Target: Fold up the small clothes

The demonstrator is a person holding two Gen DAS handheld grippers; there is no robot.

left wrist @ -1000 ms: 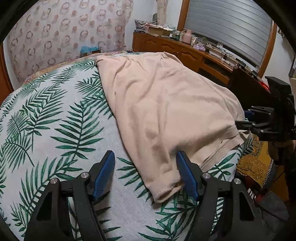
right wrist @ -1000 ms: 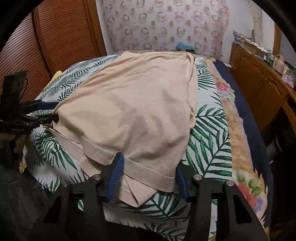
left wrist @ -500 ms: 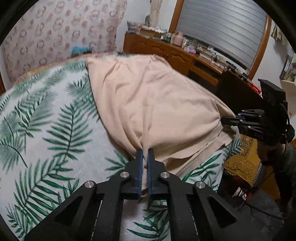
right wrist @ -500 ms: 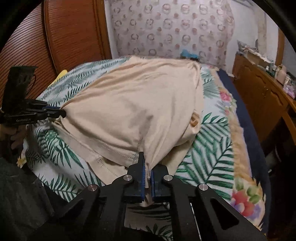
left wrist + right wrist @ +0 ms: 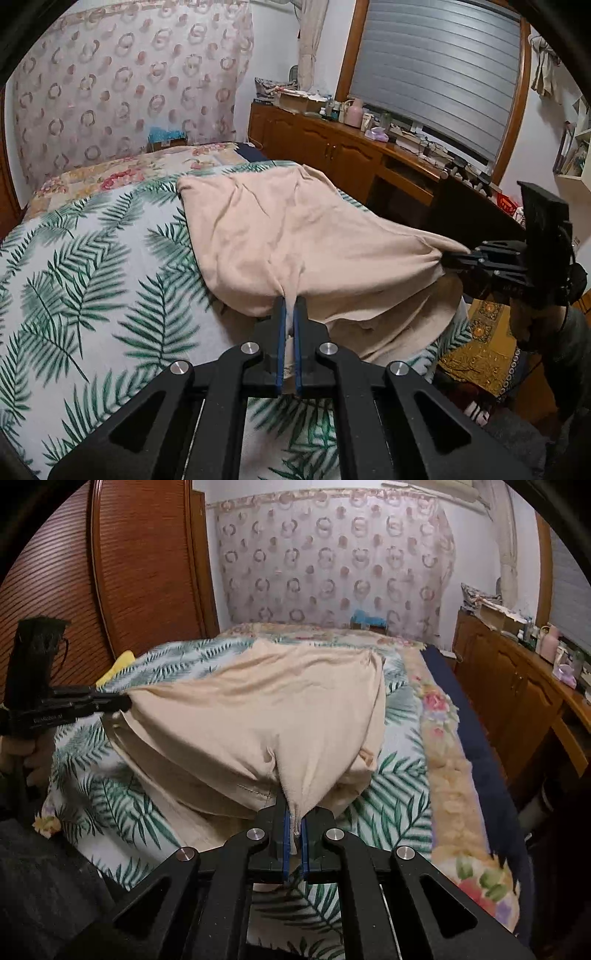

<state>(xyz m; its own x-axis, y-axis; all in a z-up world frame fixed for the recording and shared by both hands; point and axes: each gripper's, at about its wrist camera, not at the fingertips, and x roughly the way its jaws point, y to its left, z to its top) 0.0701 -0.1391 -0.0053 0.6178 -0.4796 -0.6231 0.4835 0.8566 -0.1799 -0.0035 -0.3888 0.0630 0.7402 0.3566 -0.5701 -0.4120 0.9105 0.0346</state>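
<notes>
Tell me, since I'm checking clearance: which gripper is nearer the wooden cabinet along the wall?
Right. The right gripper, shut on the beige garment, is at the bed edge facing the wooden cabinet. The left gripper grips the hem farther in over the leaf-print bedspread.

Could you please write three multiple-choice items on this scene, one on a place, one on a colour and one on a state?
1. Where does the beige garment lie?
A. on the palm-leaf bedspread
B. on the wooden sideboard
C. on the floor

2. What colour are the pads inside the gripper fingers?
A. red
B. blue
C. white

3. What state is the left gripper in?
A. wide open above the cloth
B. shut on nothing
C. shut on the garment's near edge

Answers:
1 A, its far part rests on the leaf print.
2 B, blue strips line the black fingers in both wrist views.
3 C, cloth is bunched between the closed fingers, as with the right gripper.
</notes>
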